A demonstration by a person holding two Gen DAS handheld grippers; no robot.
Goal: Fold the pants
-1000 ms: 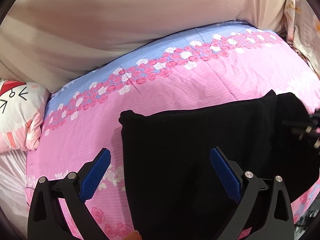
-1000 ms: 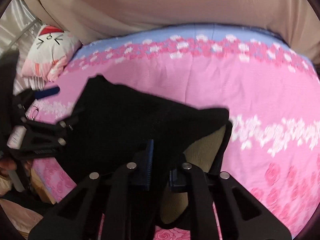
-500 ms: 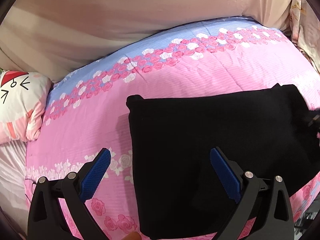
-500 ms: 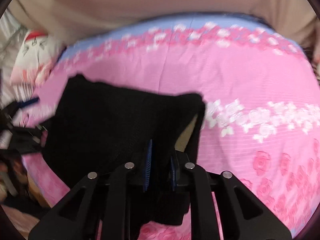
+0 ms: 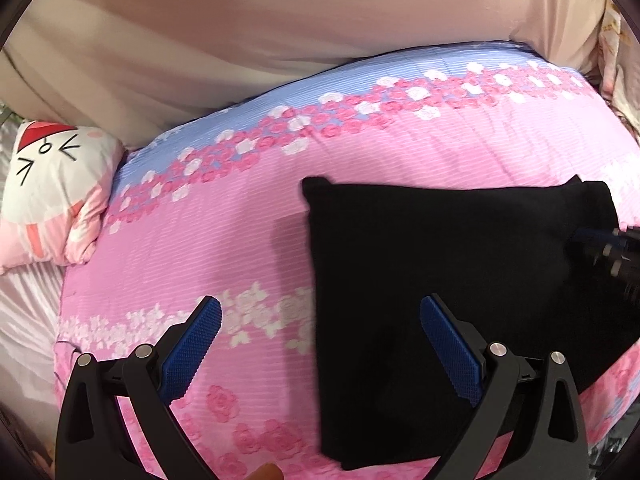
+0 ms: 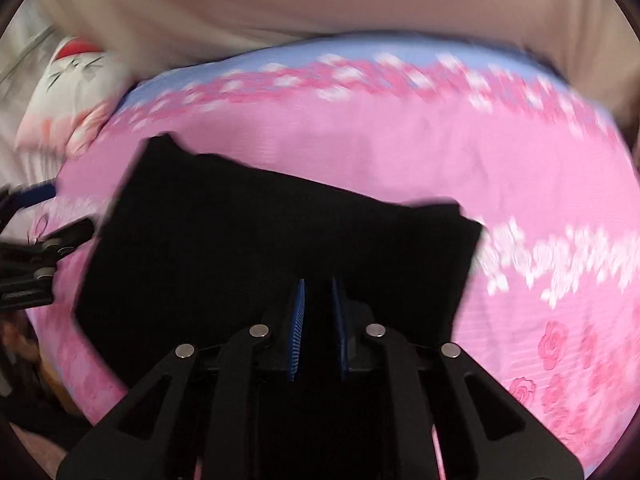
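**Laying the fold flat on the bed**

Black soft fabric pants [image 5: 460, 276], folded into a rough rectangle, lying on the pink rose-print bedspread [image 5: 224, 240], near the front edge of the bed, well apart from the white cartoon-face pillow [image 5: 52, 188] at the far left.

Right claw [image 6: 318, 300] narrow, blue ribbed pads almost together after a slight closing just now, black cloth pinched between them at the near right part of the garment. Left claw [image 5: 320, 344] wide, nothing gripped, hanging above the left edge of the pants: one pad over bare bedspread, the other over black fabric.

Step in hand, by judgement: setting the held layer down onto the layer beneath. Best done by lowering slowly, keeping the pinched edge taut and in line with the lower edge, letting go only once the cloth rests on the stack. Worth using the free left claw to press or smooth the left side so nothing slides. Risk: early release leaving a raised, crooked corner like the small peak at the far edge.
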